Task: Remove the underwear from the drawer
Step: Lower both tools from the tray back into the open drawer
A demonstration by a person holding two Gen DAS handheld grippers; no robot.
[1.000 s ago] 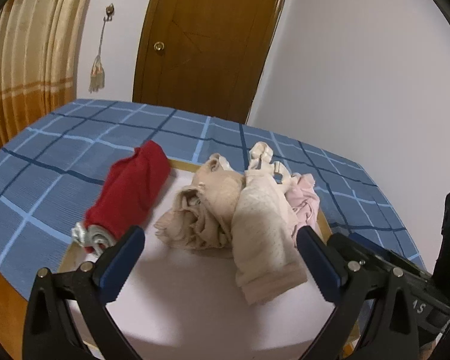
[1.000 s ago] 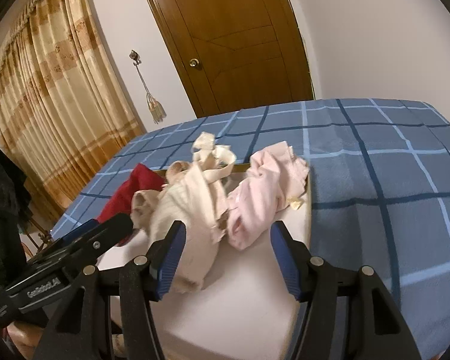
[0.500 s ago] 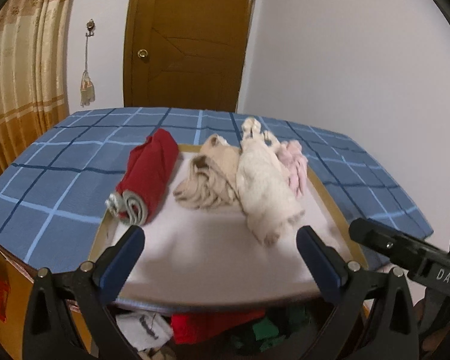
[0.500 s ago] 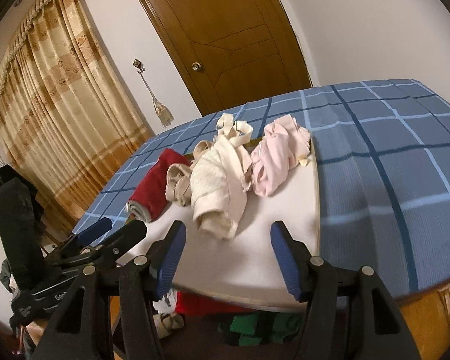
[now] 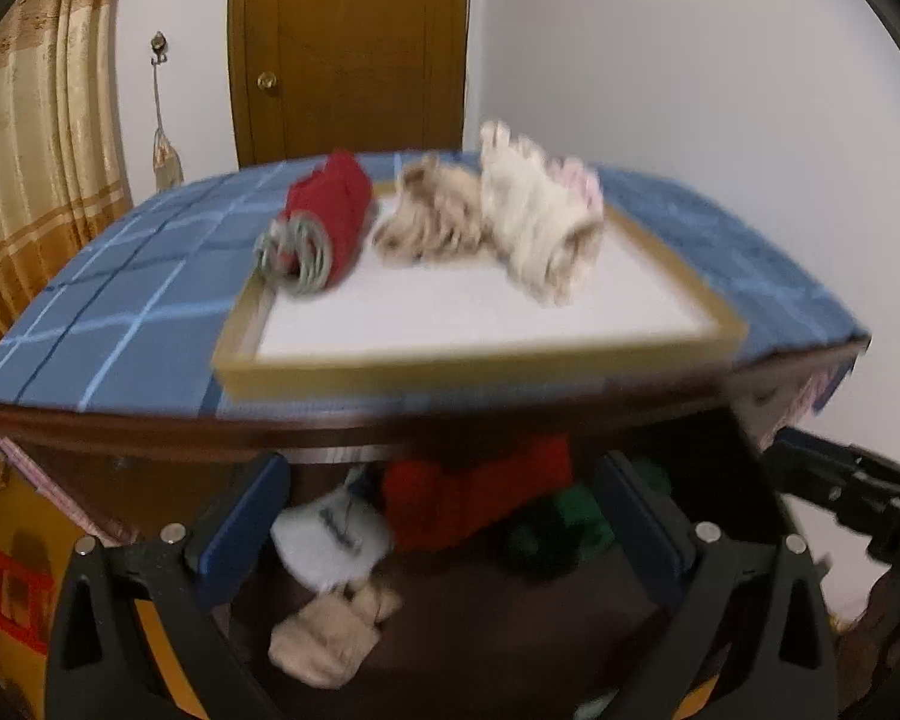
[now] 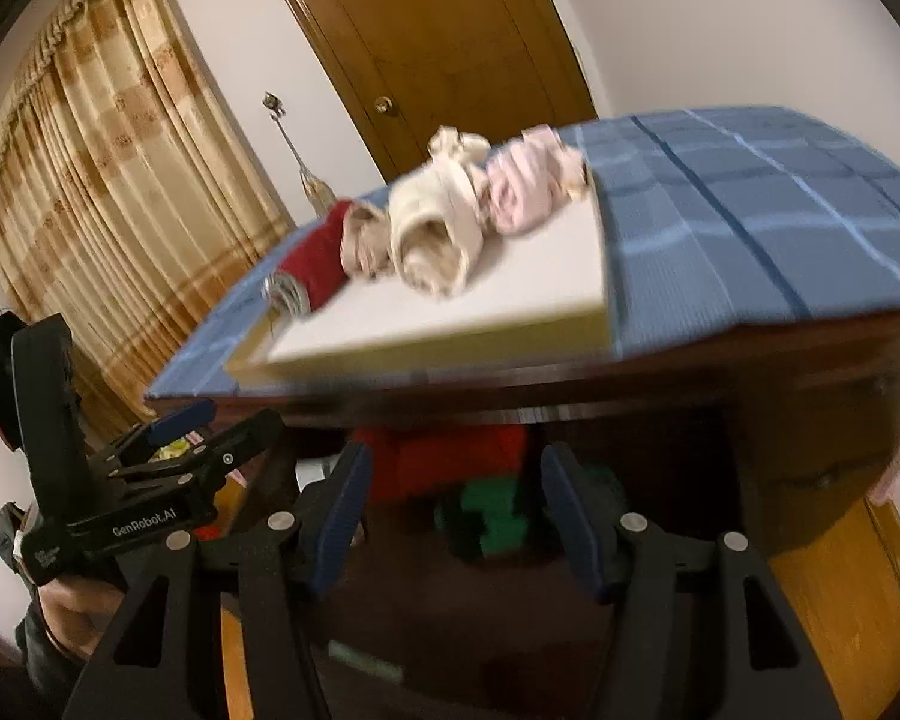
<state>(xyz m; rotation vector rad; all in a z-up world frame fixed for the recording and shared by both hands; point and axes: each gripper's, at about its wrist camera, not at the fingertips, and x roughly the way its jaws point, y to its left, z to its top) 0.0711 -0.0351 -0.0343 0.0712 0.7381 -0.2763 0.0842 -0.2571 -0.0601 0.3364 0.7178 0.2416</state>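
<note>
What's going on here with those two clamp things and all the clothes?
A person holds a two-finger gripper in each hand, and both the left gripper and the right gripper are open and empty. They point at an open drawer below the top, with red, green, white and beige clothes inside. Four rolled pieces of underwear already lie on a tray on the blue checked cloth. Nothing is gripped right now.

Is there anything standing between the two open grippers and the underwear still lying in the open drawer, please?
Nothing visible does. The left gripper and right gripper both point into the open drawer, where the red, white, green and beige pieces lie uncovered below the tabletop edge.
</note>
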